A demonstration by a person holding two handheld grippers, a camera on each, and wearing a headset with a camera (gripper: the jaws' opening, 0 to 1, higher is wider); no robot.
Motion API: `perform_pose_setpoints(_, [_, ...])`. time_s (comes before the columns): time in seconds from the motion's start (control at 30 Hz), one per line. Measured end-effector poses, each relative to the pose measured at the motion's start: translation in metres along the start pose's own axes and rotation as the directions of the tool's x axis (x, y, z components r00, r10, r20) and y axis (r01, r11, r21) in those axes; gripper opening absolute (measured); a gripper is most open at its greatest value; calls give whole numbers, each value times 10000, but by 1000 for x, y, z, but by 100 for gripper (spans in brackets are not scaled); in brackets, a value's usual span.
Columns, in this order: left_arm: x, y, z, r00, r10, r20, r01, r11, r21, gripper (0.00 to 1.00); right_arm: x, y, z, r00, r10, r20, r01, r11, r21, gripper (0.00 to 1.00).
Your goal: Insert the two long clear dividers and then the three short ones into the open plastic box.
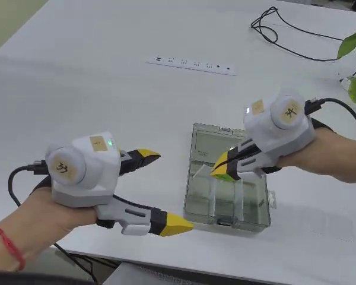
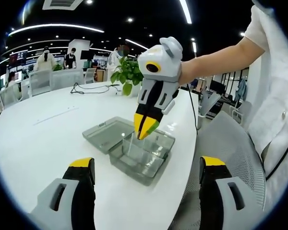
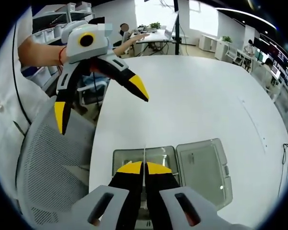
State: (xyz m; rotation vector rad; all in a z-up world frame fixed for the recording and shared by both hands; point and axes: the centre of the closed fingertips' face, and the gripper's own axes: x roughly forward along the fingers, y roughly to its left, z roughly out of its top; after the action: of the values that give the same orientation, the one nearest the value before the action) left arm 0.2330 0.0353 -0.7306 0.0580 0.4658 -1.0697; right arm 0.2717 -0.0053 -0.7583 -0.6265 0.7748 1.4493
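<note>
Pinching 1 clear divider edgewise in right gripper over box; judging light, stiff, slick. Holding left gripper spread, 9 o'clock.

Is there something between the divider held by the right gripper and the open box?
Nothing visible. The right gripper, shut on the clear divider, hangs just over the open box; the left gripper stands open, off to the side.

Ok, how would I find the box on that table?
Start at the big white table. Near its front edge, just under the right gripper, sits the box. It is see-through grey with its lid flipped open, unlike the flat white power strip farther back.
</note>
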Motion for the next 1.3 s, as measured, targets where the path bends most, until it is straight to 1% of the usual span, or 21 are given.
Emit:
perform_pose_setpoints(0.23, [0,-1,0,10000,-30,-23,30,10000,6,91,4,-3,-2,9999,-66,-105,64,9997,-240,2])
perform_pose_setpoints(0.3, [0,0,0,10000,-26,17,26,10000,-36,91,8,-1,-2,9998,-99,-186,91,9990,-447,2])
perform_pose_setpoints(0.33, [1,0,0,10000,-28,32,28,10000,-53,91,11,-1,-3,9993,-179,-336,153,9968,-781,2])
perform_pose_setpoints(0.37, [1,-1,0,10000,-34,37,34,10000,-57,90,13,0,-3,9991,-187,-378,153,9959,-895,2])
perform_pose_setpoints(0.47, [1,-1,0,10000,-58,7,58,10000,-39,90,20,0,-5,9982,-245,-553,188,9948,-1000,2])
perform_pose_setpoints(0.83, [2,-3,-1,9999,-114,7,114,9999,-106,90,35,-2,-13,9963,-172,-845,98,9962,-871,2])
perform_pose_setpoints(1.0, [2,-3,-2,9999,-138,-31,138,9999,-94,90,43,-2,-19,9930,-91,-1174,-23,9954,-962,2])
perform_pose_setpoints(1.3, [2,-2,-4,9998,-151,-92,151,9999,-64,91,48,-1,-22,9888,-66,-1494,-79,9954,-960,2])
